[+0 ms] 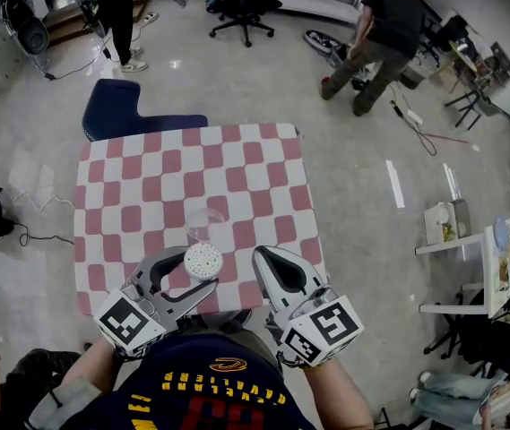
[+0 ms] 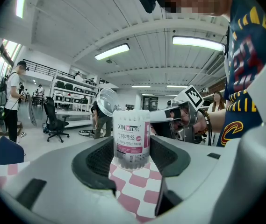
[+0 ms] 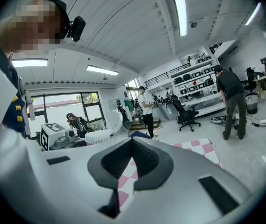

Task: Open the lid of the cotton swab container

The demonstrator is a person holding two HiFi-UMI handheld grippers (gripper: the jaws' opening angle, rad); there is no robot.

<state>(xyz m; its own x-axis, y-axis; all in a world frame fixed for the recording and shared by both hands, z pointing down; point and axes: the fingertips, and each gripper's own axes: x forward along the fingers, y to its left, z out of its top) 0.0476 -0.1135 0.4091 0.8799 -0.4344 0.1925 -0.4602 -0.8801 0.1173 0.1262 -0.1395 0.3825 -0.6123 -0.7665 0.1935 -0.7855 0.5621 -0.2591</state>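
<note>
The cotton swab container (image 1: 203, 261) stands upright near the table's front edge, its white swab tips showing from above. My left gripper (image 1: 193, 270) is shut on the container (image 2: 132, 139), which carries a pink label. Its clear lid (image 2: 107, 101) is flipped up and hangs off the far rim, and the lid (image 1: 198, 225) also shows in the head view. My right gripper (image 1: 264, 257) sits just right of the container, jaws shut with nothing between them (image 3: 131, 146). In the right gripper view the container (image 3: 97, 136) and lid (image 3: 114, 121) appear at the left.
The table wears a pink-and-white checked cloth (image 1: 237, 164). A dark blue seat (image 1: 116, 107) stands beyond its far left corner. People (image 1: 378, 38) and an office chair (image 1: 241, 7) are farther off on the floor. White shelving (image 1: 470, 249) stands to the right.
</note>
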